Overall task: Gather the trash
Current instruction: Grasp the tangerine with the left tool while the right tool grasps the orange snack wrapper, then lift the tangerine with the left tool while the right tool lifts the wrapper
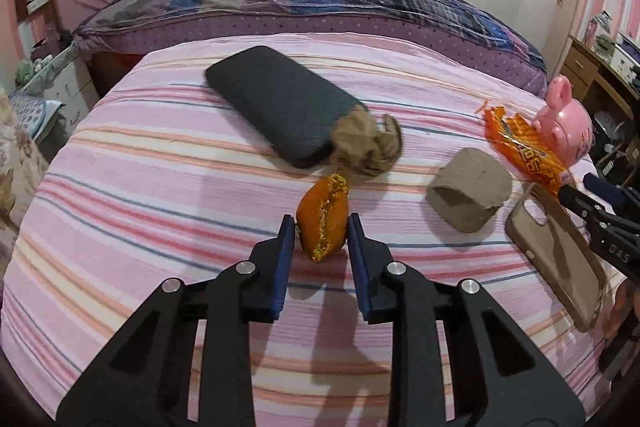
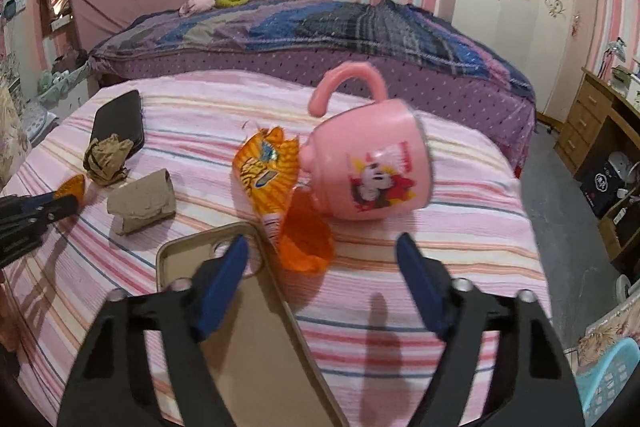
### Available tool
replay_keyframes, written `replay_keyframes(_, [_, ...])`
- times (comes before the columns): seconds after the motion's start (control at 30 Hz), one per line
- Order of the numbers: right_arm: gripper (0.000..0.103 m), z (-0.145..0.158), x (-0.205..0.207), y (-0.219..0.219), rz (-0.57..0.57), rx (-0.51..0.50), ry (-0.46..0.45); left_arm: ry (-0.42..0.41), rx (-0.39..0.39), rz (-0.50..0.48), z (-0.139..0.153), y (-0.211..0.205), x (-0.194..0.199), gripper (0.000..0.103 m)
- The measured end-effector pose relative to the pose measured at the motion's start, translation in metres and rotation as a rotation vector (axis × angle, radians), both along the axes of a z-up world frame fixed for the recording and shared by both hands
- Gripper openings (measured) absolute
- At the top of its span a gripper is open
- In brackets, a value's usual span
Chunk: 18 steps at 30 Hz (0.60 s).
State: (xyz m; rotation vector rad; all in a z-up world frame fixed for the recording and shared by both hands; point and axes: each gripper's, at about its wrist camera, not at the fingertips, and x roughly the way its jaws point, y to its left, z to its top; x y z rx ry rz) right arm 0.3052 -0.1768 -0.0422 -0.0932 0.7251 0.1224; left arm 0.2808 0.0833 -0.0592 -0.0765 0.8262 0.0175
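On the pink striped bed sheet (image 1: 160, 187), my left gripper (image 1: 321, 227) is shut on a small orange scrap of wrapper (image 1: 324, 211), one blue pad against each side. That scrap (image 2: 74, 187) also shows at the far left in the right wrist view, at the left gripper's tips (image 2: 68, 205). My right gripper (image 2: 322, 253) stands open just short of a torn orange snack wrapper (image 2: 272, 171). The wrapper's near end lies between the fingertips without touching the pads. A crumpled brown paper ball (image 1: 366, 147) and a flattened cardboard tube (image 1: 468, 195) lie on the sheet between the two grippers.
A pink mug (image 2: 372, 163) lies on its side against the snack wrapper. A tan phone case (image 2: 240, 327) sits under my right gripper's left finger. A black pouch (image 1: 280, 103) lies behind the paper ball. A light blue basket (image 2: 612, 379) stands off the bed's right edge.
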Motion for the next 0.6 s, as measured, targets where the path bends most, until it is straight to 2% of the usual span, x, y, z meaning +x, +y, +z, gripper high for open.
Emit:
replay_keyframes(0.13, [0.044,0.001,0.002,0.006,0.025,-0.006,0.011,0.001,-0.014,0.026,0.002,0.013,0.004,0.026])
replay_keyframes(0.2, [0.03,0.0,0.005,0.01,0.044,-0.012,0.016,0.005,-0.019,0.038,0.002,0.017,0.008,0.026])
replay_keyframes(0.3, [0.017,-0.003,0.005,0.014,0.064,-0.014,0.011,0.003,-0.017,0.04,0.002,0.019,0.011,0.026])
replay_keyframes(0.43, [0.01,-0.005,0.003,0.019,0.085,-0.008,-0.003,-0.005,-0.013,0.047,0.004,0.019,0.01,0.026])
replay_keyframes(0.6, [0.008,-0.004,-0.001,0.025,0.094,0.002,-0.026,-0.009,-0.017,0.056,0.007,0.02,0.005,0.026])
